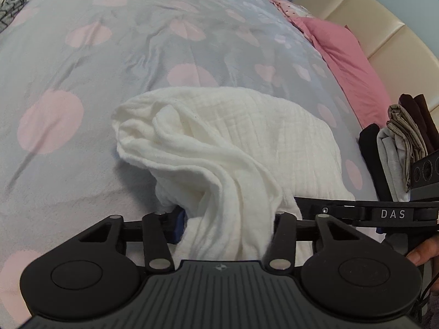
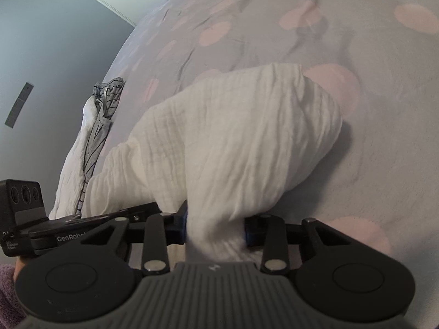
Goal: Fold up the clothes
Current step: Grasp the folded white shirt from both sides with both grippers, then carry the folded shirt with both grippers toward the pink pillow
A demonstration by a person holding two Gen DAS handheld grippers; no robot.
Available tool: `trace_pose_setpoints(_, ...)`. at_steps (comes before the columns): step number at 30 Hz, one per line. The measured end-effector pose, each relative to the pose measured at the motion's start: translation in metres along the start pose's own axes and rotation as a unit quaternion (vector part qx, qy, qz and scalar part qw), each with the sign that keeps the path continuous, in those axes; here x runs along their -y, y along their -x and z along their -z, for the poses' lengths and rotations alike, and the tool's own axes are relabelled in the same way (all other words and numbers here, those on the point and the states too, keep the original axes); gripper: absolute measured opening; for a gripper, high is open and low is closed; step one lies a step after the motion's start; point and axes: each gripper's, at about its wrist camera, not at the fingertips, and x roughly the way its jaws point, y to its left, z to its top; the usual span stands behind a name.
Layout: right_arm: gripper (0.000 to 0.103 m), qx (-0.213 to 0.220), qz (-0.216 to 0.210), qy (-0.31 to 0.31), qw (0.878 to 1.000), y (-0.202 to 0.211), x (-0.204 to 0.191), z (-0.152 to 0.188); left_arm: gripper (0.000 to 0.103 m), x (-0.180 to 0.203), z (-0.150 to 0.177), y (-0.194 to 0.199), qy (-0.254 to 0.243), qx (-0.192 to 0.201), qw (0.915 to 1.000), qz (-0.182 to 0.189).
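Observation:
A white crinkled muslin cloth (image 1: 219, 137) lies bunched on the grey bedspread with pink spots (image 1: 68, 63). One gathered end of it runs down between the fingers of my left gripper (image 1: 227, 227), which is shut on it; the blue left pad (image 1: 178, 224) shows and the right pad is hidden under fabric. In the right wrist view the same cloth (image 2: 247, 137) narrows into a pinched neck between the blue pads of my right gripper (image 2: 216, 230), shut on it. The two grippers hold the cloth close side by side.
A stack of folded dark and beige clothes (image 1: 397, 148) stands at the right by a pink pillow (image 1: 348, 63) and a cream headboard (image 1: 384, 24). A grey-and-white patterned garment (image 2: 93, 137) lies at the bed's left edge near the wall (image 2: 41, 54).

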Motion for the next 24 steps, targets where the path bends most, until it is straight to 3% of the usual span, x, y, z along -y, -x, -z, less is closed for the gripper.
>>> trace_pose_setpoints(13, 0.036, 0.063, -0.043, 0.024, 0.997, 0.058, -0.027, -0.006, 0.035, 0.034, -0.006, 0.067, -0.018, 0.083, 0.9961, 0.022)
trace_pose_setpoints(24, 0.036, 0.104, -0.081, 0.063, 0.989, 0.132, -0.054, -0.013, 0.035, 0.096, -0.021, 0.126, -0.083, 0.124, 0.988, 0.041)
